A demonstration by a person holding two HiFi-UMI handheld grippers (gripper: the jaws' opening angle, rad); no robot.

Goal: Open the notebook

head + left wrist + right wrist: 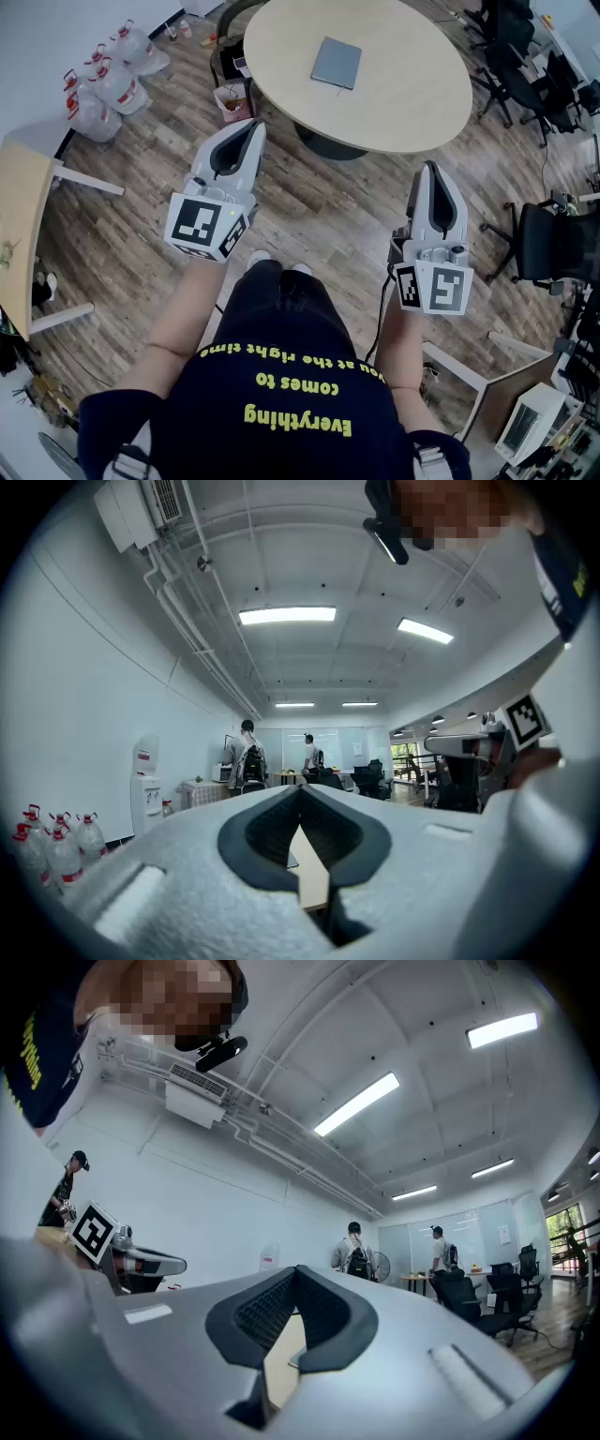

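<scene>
On the round surface (412,94), toward its far left part, the notebook (336,63) lies flat and closed (plain grey cover up, turned a little askew to the near rim). Neither tool touches it: both are well apart from it, held over the wooden floor (319,202) on the person's side of the surface.

The left tool (251,129) points toward the surface's left rim, and its jaws are pressed together with nothing between them. In the left gripper view the dark pads meet at the tip, and only a tan sliver of the surface shows through the gap below them. The right tool (431,171) points toward the near rim. Its jaws are likewise closed tip to tip and grip nothing.

Under the left rim stands a small bin (232,101). Further left, clear water bottles (103,84) with red caps cluster by the wall. Black office chairs (553,246) stand to the right. The left gripper view also shows a white water dispenser (145,782) against the far wall, with two people (249,759) standing beyond it, backs turned.
</scene>
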